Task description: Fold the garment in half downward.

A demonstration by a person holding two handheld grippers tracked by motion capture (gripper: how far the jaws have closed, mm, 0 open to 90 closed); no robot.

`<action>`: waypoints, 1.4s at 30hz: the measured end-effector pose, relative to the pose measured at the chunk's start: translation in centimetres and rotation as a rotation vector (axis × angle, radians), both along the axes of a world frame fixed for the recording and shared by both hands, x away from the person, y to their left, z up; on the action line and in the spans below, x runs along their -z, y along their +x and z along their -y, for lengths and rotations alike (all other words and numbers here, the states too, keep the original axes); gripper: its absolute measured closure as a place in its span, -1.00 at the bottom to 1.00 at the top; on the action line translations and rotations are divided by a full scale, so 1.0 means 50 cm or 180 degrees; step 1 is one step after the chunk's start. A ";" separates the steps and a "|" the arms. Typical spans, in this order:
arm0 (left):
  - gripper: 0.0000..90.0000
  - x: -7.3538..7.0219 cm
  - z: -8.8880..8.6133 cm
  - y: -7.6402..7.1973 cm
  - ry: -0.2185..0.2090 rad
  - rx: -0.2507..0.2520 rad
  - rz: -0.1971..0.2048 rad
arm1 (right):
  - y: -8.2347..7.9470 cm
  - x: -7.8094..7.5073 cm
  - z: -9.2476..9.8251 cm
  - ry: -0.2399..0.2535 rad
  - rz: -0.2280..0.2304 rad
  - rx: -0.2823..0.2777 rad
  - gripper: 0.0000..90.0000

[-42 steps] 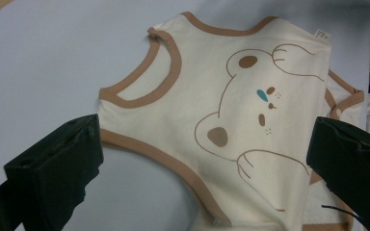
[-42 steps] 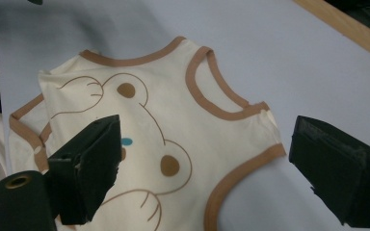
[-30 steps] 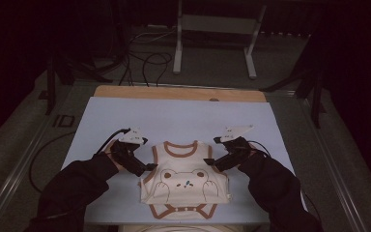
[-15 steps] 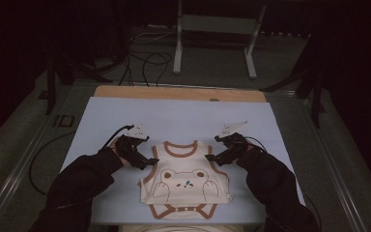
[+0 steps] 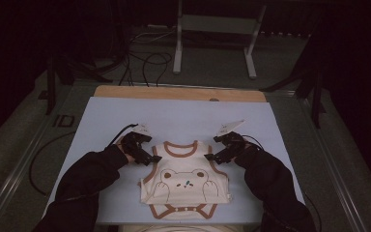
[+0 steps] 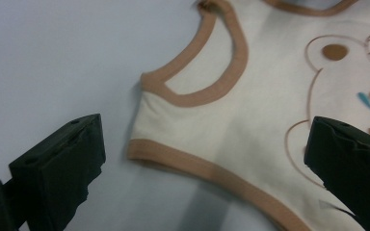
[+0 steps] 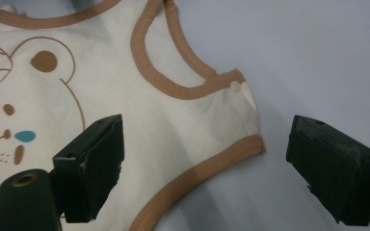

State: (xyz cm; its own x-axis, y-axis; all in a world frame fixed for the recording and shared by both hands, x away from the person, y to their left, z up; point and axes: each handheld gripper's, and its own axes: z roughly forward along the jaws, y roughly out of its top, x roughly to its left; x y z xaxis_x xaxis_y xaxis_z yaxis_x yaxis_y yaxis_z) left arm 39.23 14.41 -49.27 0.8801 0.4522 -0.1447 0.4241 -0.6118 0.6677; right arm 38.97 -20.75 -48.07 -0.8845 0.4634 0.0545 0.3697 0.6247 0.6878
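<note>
Now poised for the grasp, not yet taken: left gripper [image 5: 150,158] and right gripper [image 5: 211,156] hovering at the two upper corners of the bear bodysuit [image 5: 186,186], jaws of both standing wide apart with nothing between them. Lying flat and face up on the pale blue table [image 5: 183,116], cream with brown trim, bear print in the middle. Seen along the left gripper [image 6: 202,168]: armhole [image 6: 207,72] ahead of the fingers, brown-edged side hem [image 6: 192,161] running between them, one finger [image 6: 60,166] over bare table, the other [image 6: 351,163] over the printed front. Seen along the right gripper [image 7: 202,166]: much the same in mirror, folded sleeve corner [image 7: 243,103] just ahead of the gap, one finger [image 7: 94,161] above the cloth, the other [image 7: 335,163] off it over the table. Probably the pick-up step before a fold or lift. Next, by this reading: lower both until the pads straddle the hem, close on the cloth alone, both sides together to keep it even
</note>
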 end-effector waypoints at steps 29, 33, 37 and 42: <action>-0.44 0.038 0.010 0.038 0.0192 0.0018 0.0002 | 0.066 0.049 -0.023 -0.0350 -0.0137 0.0017 -0.16; -0.30 0.045 0.015 0.038 0.0243 0.0028 0.0023 | 0.068 0.052 -0.024 -0.0417 -0.0092 0.0004 -0.05; -0.13 0.044 0.019 0.039 0.0254 0.0014 0.0060 | 0.068 0.057 -0.027 -0.0443 -0.0134 -0.0033 0.02; 0.07 0.042 0.028 0.036 0.0305 0.0024 0.0100 | 0.067 0.058 -0.031 -0.0465 -0.0141 0.0009 0.10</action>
State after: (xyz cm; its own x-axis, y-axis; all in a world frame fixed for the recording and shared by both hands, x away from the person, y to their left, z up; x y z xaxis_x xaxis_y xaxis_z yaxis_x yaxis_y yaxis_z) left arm 41.05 13.01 -51.39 0.8869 0.4560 -0.0735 0.3991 -0.6765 0.6189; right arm 42.33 -19.22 -50.99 -0.8814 0.4718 0.0253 0.3996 0.7157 0.5728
